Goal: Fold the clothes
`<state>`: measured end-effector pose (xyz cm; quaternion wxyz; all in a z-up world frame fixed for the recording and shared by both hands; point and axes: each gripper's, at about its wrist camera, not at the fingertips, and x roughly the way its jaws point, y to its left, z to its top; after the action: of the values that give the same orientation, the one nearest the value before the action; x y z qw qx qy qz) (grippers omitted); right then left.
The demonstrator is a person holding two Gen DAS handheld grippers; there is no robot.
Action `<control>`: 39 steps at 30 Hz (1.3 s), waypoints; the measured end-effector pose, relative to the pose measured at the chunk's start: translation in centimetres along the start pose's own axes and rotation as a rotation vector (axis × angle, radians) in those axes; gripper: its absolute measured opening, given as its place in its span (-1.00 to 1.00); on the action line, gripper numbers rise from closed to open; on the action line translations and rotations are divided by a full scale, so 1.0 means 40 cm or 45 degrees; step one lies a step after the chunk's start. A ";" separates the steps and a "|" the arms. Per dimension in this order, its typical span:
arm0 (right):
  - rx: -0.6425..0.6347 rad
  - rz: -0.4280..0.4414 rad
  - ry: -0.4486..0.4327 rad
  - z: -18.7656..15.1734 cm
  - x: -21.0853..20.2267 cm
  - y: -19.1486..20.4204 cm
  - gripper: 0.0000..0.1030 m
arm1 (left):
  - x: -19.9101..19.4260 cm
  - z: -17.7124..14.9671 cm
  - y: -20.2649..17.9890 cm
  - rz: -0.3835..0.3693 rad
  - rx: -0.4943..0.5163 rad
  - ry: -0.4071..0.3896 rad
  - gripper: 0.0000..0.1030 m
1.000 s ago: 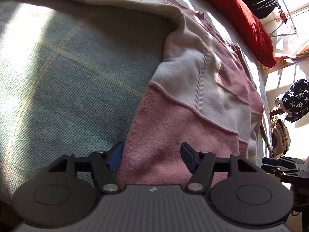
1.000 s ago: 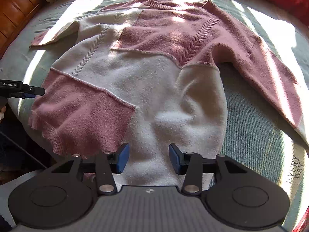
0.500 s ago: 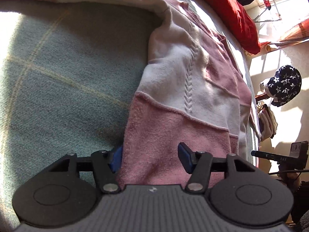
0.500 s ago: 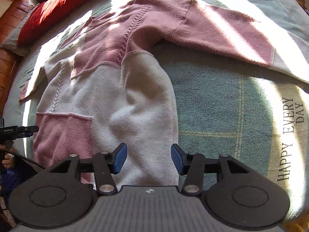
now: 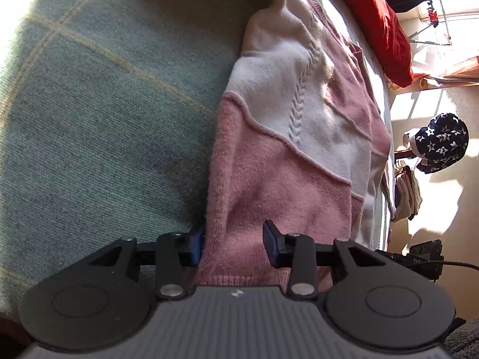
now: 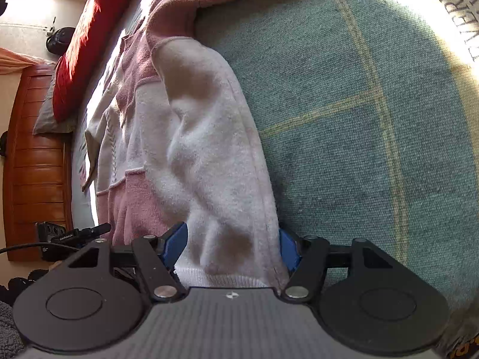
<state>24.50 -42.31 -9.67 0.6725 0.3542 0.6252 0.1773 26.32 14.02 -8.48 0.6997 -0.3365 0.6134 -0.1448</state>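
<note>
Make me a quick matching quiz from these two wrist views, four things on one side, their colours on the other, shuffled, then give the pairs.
Things:
1. bedspread
2. pillow
3. headboard
4. sweater

Colours:
A. red
B. pink and white
C. green with yellow lines
D. brown wood

Pairs: 1-C, 2-A, 3-D, 4-B

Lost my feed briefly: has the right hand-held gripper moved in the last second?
Yes. The right hand-held gripper came down and forward onto the sweater hem, swinging right; the red pillow slid from top to far left.
</note>
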 end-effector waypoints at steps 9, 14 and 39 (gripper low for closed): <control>-0.087 0.042 -0.017 0.060 0.036 0.048 0.20 | 0.016 0.010 0.001 -0.022 -0.066 -0.008 -0.37; -0.032 -0.052 0.026 0.008 0.046 0.041 -0.71 | 0.012 0.009 -0.013 0.074 -0.050 -0.008 -0.91; -0.129 -0.353 0.192 -0.064 -0.116 0.110 -0.69 | -0.150 -0.042 -0.044 0.331 0.169 0.154 -0.87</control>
<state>22.20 -41.80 -3.22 0.6587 0.2158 0.7071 0.1401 23.84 15.93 -2.81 0.6951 -0.1978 0.6819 -0.1133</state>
